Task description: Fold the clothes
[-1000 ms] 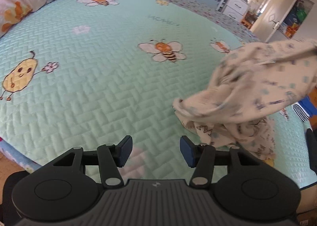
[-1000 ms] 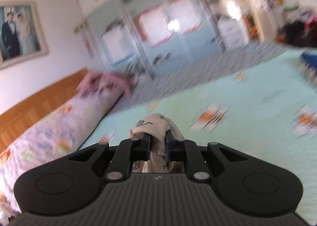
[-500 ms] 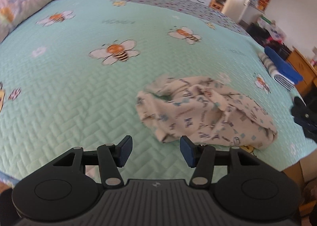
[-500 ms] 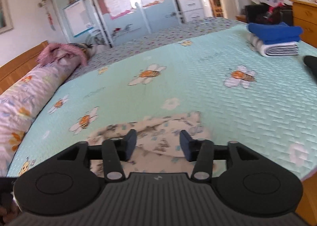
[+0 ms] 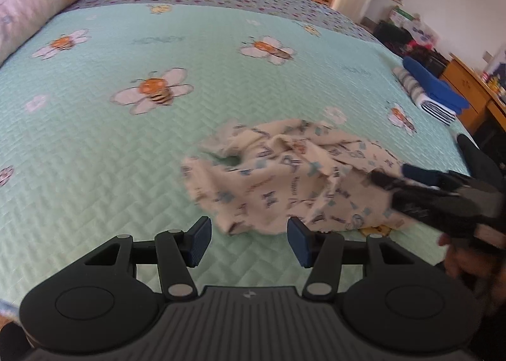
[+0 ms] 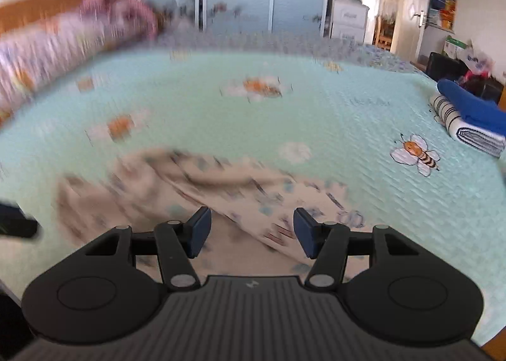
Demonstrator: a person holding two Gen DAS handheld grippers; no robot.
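A crumpled cream garment with small blue prints (image 5: 284, 177) lies on the mint-green bee-print bedspread (image 5: 126, 146). My left gripper (image 5: 246, 242) is open and empty, just short of the garment's near edge. My right gripper (image 6: 251, 236) is open and empty, hovering over the same garment (image 6: 202, 190), which looks blurred in that view. The right gripper also shows in the left wrist view (image 5: 408, 176) at the garment's right side.
A folded stack of blue and striped clothes (image 5: 430, 93) sits at the bed's right edge, also in the right wrist view (image 6: 471, 120). A long floral pillow (image 5: 34, 3) lies along the left. A wooden dresser (image 5: 474, 92) stands right of the bed.
The right gripper, shut on the garment and holding it up a second ago, has opened and dropped it on the bed. Both grippers have moved closer to the heap.
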